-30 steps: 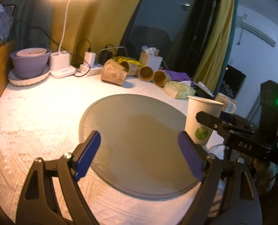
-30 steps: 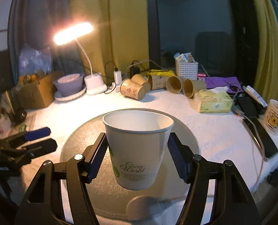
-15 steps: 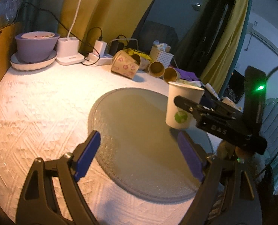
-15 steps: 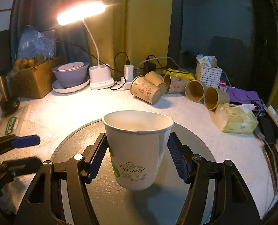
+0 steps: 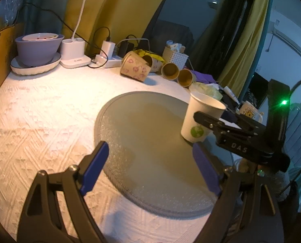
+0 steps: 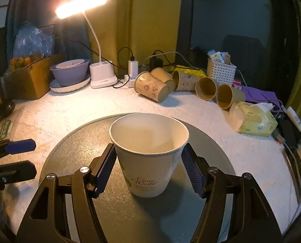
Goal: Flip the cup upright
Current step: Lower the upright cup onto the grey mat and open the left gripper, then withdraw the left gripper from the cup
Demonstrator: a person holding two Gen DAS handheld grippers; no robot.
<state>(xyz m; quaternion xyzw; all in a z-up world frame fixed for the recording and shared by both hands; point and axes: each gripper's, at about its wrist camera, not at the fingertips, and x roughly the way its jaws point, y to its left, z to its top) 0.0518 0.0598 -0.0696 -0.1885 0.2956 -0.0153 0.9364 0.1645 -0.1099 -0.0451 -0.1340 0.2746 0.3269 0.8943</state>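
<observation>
A white paper cup (image 6: 148,154) with a green logo stands upright, mouth up, on the round grey mat (image 6: 73,141). My right gripper (image 6: 148,168) has a pad on each side of the cup, and its base rests on the mat. In the left wrist view the same cup (image 5: 201,119) stands at the mat's right edge (image 5: 142,121) with the right gripper's black finger across it. My left gripper (image 5: 150,170) is open and empty, low over the mat's near edge.
Several brown paper cups (image 6: 152,86) lie on their sides at the back of the white tablecloth. A lamp base (image 6: 102,76), chargers, a purple bowl (image 6: 69,73), a white basket (image 6: 220,70) and a tissue pack (image 6: 254,117) crowd the back and right.
The right gripper has lowered the cup until its base rests on the mat. The left gripper stays open and has shifted slightly.
</observation>
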